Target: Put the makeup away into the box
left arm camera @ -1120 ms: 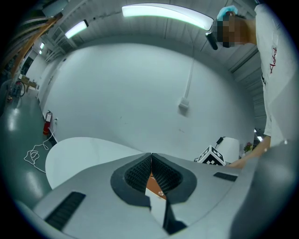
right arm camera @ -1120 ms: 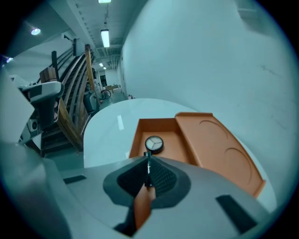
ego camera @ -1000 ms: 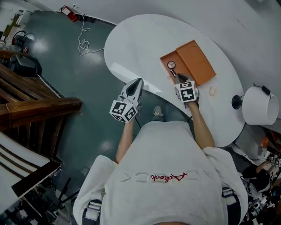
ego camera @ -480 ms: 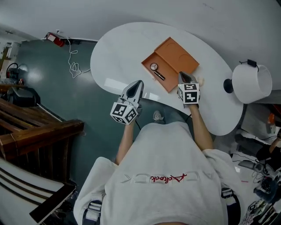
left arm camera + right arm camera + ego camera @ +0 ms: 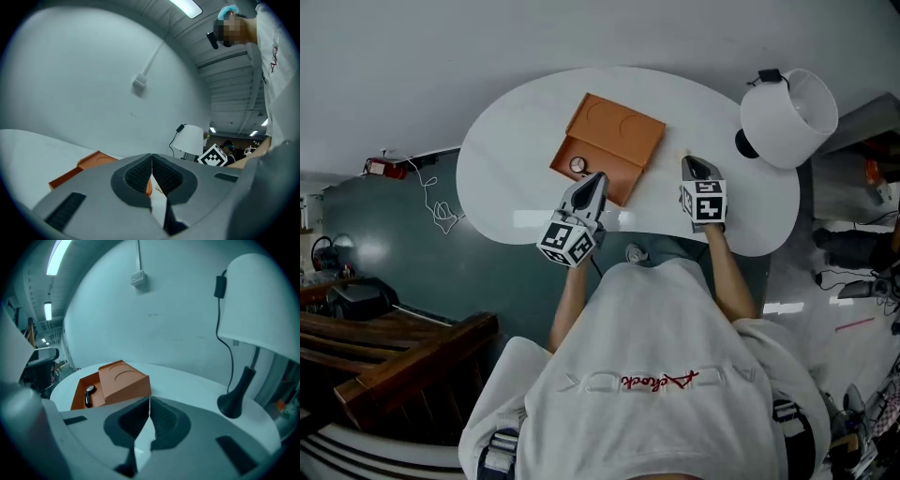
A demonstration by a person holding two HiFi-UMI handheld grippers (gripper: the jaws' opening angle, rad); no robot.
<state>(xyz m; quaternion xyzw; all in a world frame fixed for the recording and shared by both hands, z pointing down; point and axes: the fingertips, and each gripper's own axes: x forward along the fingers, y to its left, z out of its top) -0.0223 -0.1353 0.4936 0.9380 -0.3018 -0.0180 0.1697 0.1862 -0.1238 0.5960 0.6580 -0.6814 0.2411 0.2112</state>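
Observation:
An orange box (image 5: 614, 141) lies on the white oval table (image 5: 506, 169). Its open tray part (image 5: 575, 167) holds a small round compact (image 5: 90, 389) and a dark stick (image 5: 87, 400); the box (image 5: 123, 378) has a raised lid with two round dents. My left gripper (image 5: 593, 180) is shut and empty, its tip at the box's near corner. My right gripper (image 5: 694, 166) is also shut and empty, over the table to the right of the box and apart from it. In their own views, the left gripper (image 5: 151, 158) and right gripper (image 5: 149, 402) have their pads together.
A white table lamp (image 5: 789, 105) stands at the table's right end, with a dark base (image 5: 236, 401) and a cord up the wall. The wall runs close behind the table. The floor lies at left, with a cable (image 5: 436, 202) and wooden furniture.
The head view has swung, so the table and box now sit further left and higher. The right gripper has left the box's edge and now sits to its right. The left gripper is now by the box's near corner.

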